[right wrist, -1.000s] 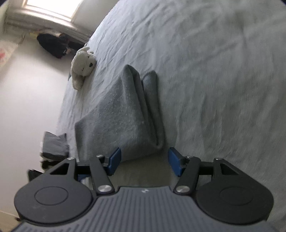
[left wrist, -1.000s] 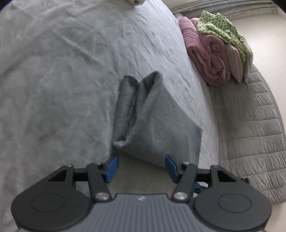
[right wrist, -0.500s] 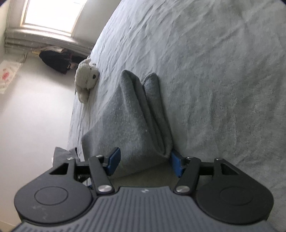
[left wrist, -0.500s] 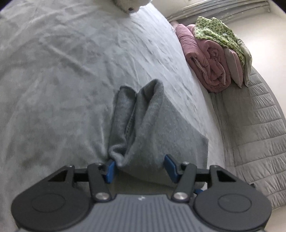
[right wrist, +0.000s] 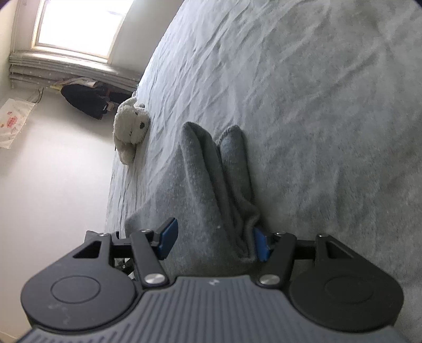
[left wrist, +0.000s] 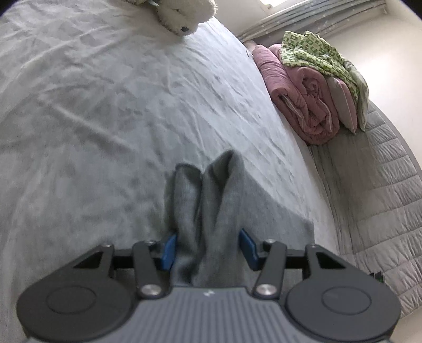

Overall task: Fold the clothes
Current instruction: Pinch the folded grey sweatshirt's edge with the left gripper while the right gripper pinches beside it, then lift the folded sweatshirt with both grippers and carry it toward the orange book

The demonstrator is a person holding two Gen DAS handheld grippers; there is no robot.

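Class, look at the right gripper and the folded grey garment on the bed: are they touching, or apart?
Touching. In the right wrist view, the grey garment fills the open right gripper, and its bunched folded edge presses against the blue pad of one finger; the other pad stands clear.

Between your blue pads (left wrist: 168, 249) lies a plain mid-grey garment (left wrist: 211, 208), darker than the pale grey bedsheet (left wrist: 105, 110) beneath it, which carries no print, only creases. Far ahead on your left view sits a white plush toy (left wrist: 184, 13) with a dark nose. To the right you have a dusty pink rolled blanket (left wrist: 298, 97), topped by a cloth in a green-and-cream print (left wrist: 319, 56). Beside it runs a grey quilt (left wrist: 374, 200) stitched in squares. Your gripper bodies are black, with ribbed grey housings.

On your right view, a dark black bundle (right wrist: 84, 99) lies far left by the cream wall (right wrist: 52, 184).
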